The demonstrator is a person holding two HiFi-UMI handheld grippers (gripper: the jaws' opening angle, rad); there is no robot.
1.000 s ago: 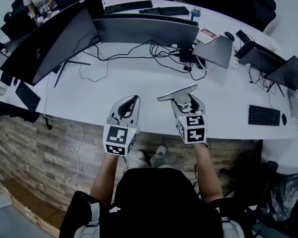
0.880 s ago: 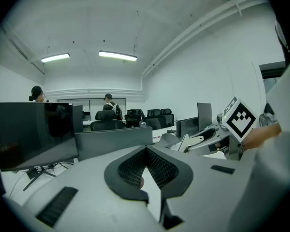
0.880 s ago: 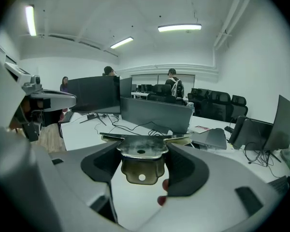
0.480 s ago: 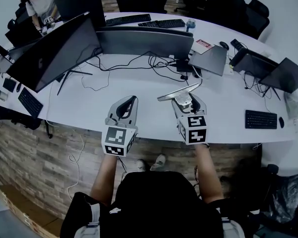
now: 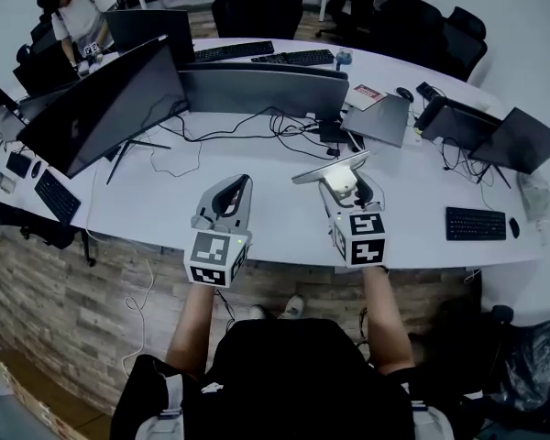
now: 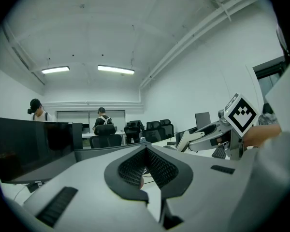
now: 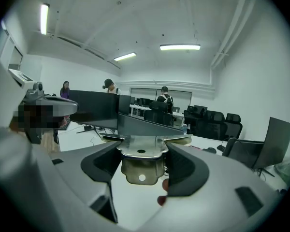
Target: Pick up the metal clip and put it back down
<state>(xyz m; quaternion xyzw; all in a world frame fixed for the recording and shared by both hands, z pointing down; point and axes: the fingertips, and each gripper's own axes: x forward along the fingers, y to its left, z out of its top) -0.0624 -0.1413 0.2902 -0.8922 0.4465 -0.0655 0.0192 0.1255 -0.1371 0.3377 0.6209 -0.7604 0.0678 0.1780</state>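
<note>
Nearest, both grippers hang over the near edge of the tabletop [image 5: 165, 204], cubes toward the person. The left gripper [image 5: 239, 187] has its jaws together w/ nothing btwn them; it idles at approx 9 o'clock of the right one.

The right gripper [image 5: 346, 180] has its jaws clamped on the clip [image 7: 141, 168]. The pads press its folded body from both sides, the holed tab hangs down in the gap and the flat top plate lies across the jaw tips. In the head view that plate runs crosswise, one end toward 10 o'clock, the other toward 2.

Chg over the last second: almost none at the grippers. Same grip, same clip tilt, same spacing btwn the two. What did shift is the head camera, so the tabletop and everything on it sits a little differently in frame.

The clip looks lifted clear of the tabletop, though the height can't be read. My read: pick-up is done, this is a hold at the top, and the put-down hasn't begun. Next is prob. lowering over the bare patch just ahead at 12 o'clock, then parting the jaws.

Farther out at 12 o'clock are cables [image 5: 284, 122], which the clip should stay short of. Beyond them stand monitors [image 5: 257, 85], w/ a keyboard [image 5: 475, 224] at 3 o'clock.
</note>
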